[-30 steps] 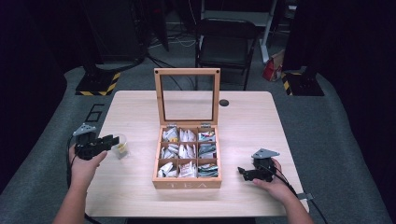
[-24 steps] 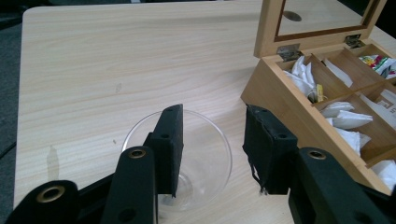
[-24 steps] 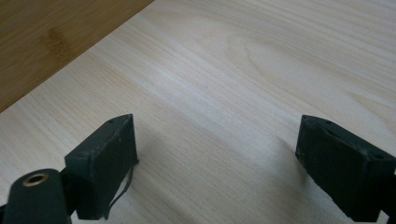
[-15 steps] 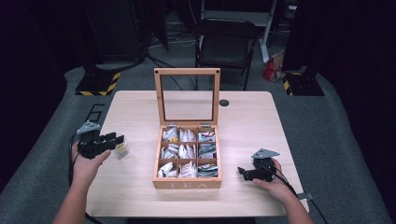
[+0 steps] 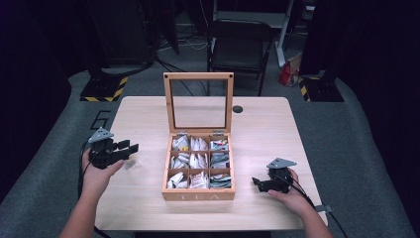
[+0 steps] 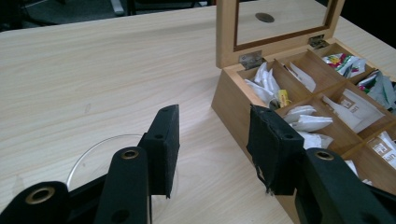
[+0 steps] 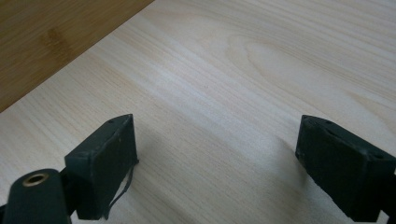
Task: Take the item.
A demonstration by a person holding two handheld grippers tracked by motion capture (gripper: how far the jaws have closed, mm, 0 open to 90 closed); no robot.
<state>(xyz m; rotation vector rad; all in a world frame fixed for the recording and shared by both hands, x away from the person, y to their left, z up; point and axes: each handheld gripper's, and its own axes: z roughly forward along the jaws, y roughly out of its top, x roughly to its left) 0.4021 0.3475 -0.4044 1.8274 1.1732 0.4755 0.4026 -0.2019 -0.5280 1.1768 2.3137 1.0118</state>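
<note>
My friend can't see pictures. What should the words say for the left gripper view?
The left gripper hangs open above a wooden table, beside an open wooden tea box full of tea bags. A clear glass dish lies under one jaw.

Looks like I'm in a lab or studio space: grey carpet [image 5: 356, 148], hazard-striped stand bases [image 5: 101, 91], loose floor cables [image 5: 183, 47], a black folding chair [image 5: 237, 44], dark surroundings.

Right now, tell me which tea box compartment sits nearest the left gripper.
The back-row compartment beside the hinge, holding white packets with a yellow tag; it lies closest to the left gripper.
</note>
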